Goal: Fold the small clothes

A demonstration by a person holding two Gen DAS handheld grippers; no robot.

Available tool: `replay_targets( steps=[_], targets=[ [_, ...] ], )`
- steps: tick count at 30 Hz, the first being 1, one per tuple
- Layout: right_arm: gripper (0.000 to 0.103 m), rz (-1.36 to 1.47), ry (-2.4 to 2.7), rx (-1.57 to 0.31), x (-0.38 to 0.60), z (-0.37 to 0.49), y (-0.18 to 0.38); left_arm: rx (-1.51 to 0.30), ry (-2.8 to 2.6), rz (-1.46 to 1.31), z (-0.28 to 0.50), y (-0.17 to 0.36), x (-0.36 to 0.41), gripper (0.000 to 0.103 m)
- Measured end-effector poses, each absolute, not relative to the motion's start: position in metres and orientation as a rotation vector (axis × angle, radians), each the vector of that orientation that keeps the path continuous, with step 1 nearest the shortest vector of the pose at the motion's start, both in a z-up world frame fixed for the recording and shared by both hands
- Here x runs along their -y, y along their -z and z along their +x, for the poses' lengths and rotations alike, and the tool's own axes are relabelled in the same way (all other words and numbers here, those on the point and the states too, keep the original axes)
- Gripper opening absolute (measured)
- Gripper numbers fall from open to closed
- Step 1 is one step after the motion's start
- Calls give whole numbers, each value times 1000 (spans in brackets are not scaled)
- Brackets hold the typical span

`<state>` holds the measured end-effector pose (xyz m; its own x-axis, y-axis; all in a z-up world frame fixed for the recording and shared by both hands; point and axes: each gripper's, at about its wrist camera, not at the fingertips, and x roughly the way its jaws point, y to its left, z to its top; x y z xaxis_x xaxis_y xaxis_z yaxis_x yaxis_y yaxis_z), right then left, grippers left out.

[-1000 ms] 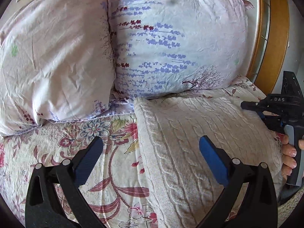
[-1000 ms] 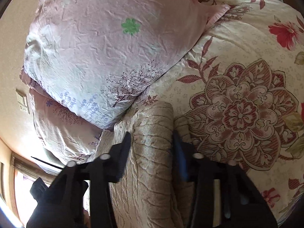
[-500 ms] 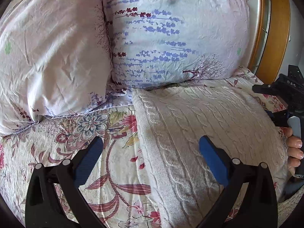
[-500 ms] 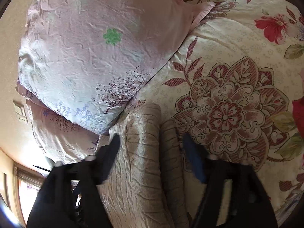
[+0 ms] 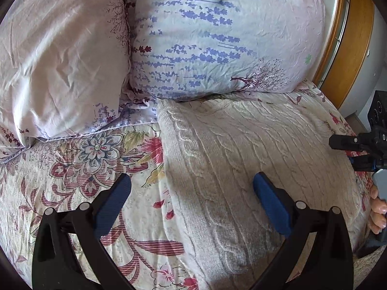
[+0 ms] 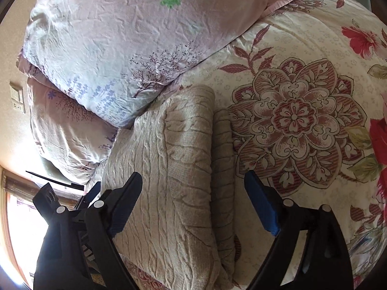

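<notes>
A beige cable-knit sweater (image 5: 254,149) lies folded on the flowered bedspread (image 5: 96,157), its far edge tucked against a pillow. My left gripper (image 5: 191,181) is open just above it, straddling the sweater's left edge with one finger over the bedspread and one over the knit. In the right wrist view the sweater (image 6: 174,169) shows a doubled fold along its right side. My right gripper (image 6: 192,177) hovers wide over that fold, its jaws closing slightly. The knit lies below the gap and neither pad presses on it.
Two pale lilac pillows (image 5: 60,60) (image 5: 217,43) lean at the head of the bed behind the sweater. A wooden headboard (image 5: 350,48) curves at the far right. A person's hand (image 5: 377,212) holds the other gripper's handle at the right edge.
The right gripper, shut on the sweater's folded edge a second ago, has opened wide and let it go. The left gripper stayed open and sank a little toward the bed.
</notes>
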<state>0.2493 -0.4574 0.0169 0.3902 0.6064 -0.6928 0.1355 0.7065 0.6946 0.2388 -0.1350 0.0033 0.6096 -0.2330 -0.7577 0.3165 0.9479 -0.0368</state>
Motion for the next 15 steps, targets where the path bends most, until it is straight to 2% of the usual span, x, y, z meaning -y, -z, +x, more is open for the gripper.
replay_targets(
  steps=[5, 8, 10, 11, 13, 15],
  targets=[
    [81, 781, -431, -1190, 446, 250, -11, -1004, 448, -102, 265, 8, 121, 100],
    [81, 801, -451, -1189, 446, 251, -10, -1064, 517, -200, 276, 14, 116, 91],
    [80, 855, -455, -1182, 453, 250, -7, -1095, 552, -249, 281, 18, 115, 87],
    [76, 864, -437, -1178, 456, 250, -6, -1108, 562, -264, 283, 20, 115, 87],
    [72, 854, -387, -1161, 460, 250, -8, -1111, 566, -271, 284, 21, 116, 87],
    [72, 852, -375, -1154, 460, 250, -9, -1111, 567, -272, 285, 22, 117, 87]
  ],
)
